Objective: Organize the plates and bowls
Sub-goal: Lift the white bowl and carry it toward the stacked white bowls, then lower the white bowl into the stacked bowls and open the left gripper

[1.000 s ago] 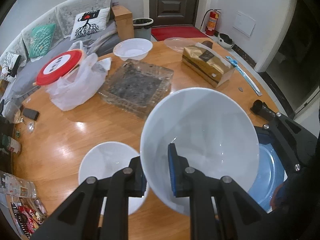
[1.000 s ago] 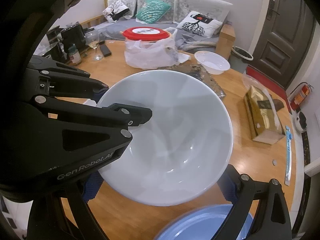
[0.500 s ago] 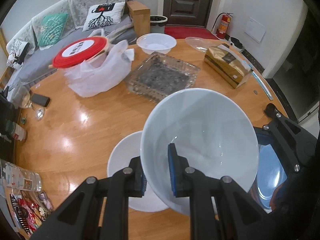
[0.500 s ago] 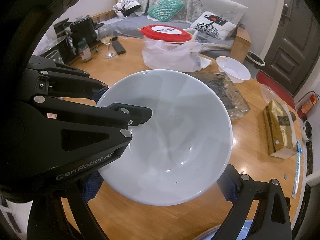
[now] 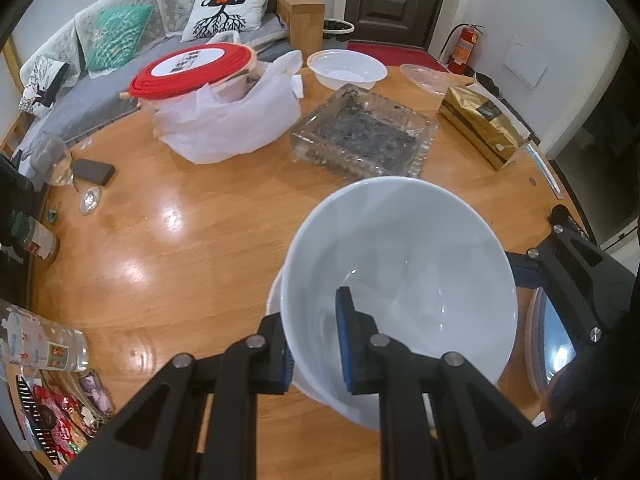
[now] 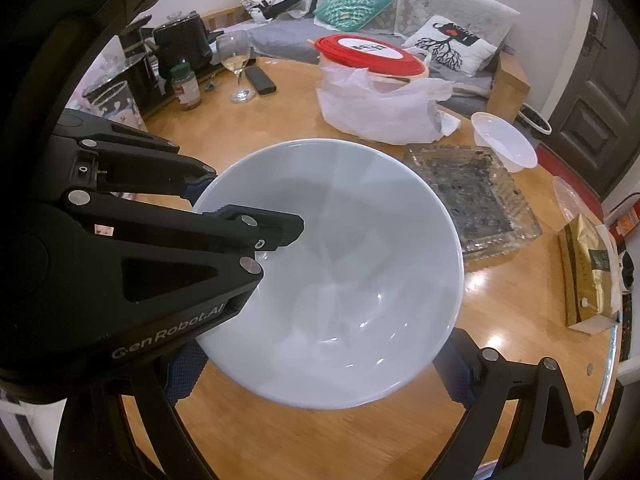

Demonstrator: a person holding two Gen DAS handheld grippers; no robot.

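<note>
A large white bowl hangs above the round wooden table. My left gripper is shut on its near rim, one blue pad inside and one outside. My right gripper spans the bowl from outside, a blue pad against each side of its wall. In the right wrist view the left gripper comes in from the left. Only a sliver of a smaller white dish shows directly beneath the bowl. A blue plate lies to the right, behind the right gripper's finger.
Further back are a red-lidded container in a white plastic bag, a square glass dish, a white plastic bowl and a gold box. A wine glass, a dark remote and jars crowd the left edge.
Both grippers carried the large bowl leftward across the table. The smaller white dish, formerly in plain sight at the left, is now almost covered by it, and the blue plate has slid off right.
</note>
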